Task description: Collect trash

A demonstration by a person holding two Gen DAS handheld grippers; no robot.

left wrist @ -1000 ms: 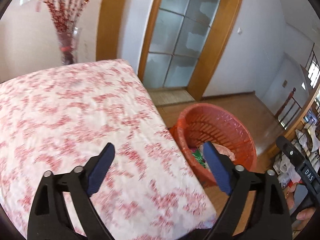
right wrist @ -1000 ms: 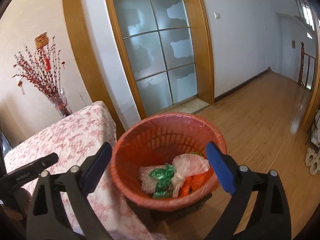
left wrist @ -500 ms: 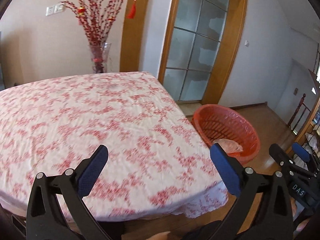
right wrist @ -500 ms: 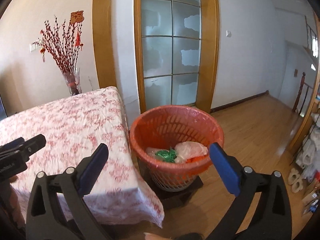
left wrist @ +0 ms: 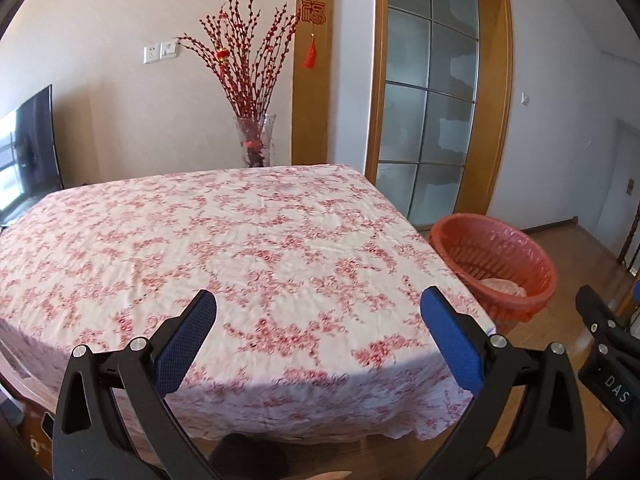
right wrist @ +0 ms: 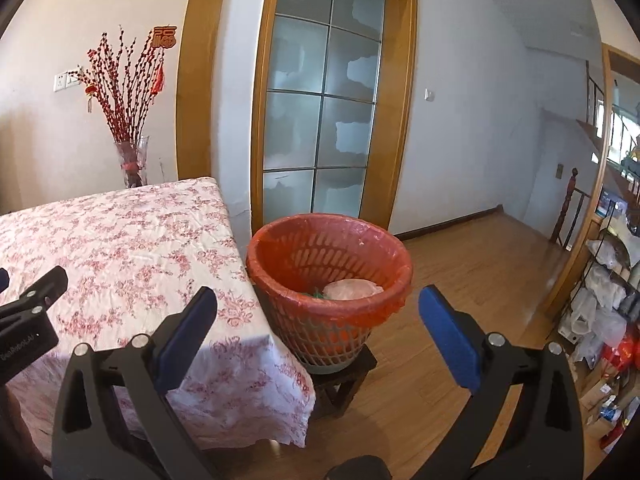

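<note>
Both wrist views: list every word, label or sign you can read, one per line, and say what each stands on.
"DAS": white letters on the black body of the right gripper, at the edge of the left wrist view.
"福": red cut-out wall ornament with a tassel, hung on the wooden door frame.
White print on the left gripper body in the right wrist view: too blurred to read.
Packages on the shelf rack: too small to read.

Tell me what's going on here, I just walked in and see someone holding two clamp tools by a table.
A person is collecting trash with a gripper in each hand. Both the left gripper and the right gripper are open and hold nothing. The red wastebasket, lined with a bag, stands on a small stool beside the table and already holds some plastic bags. No trash shows on the flowered tablecloth.
</note>
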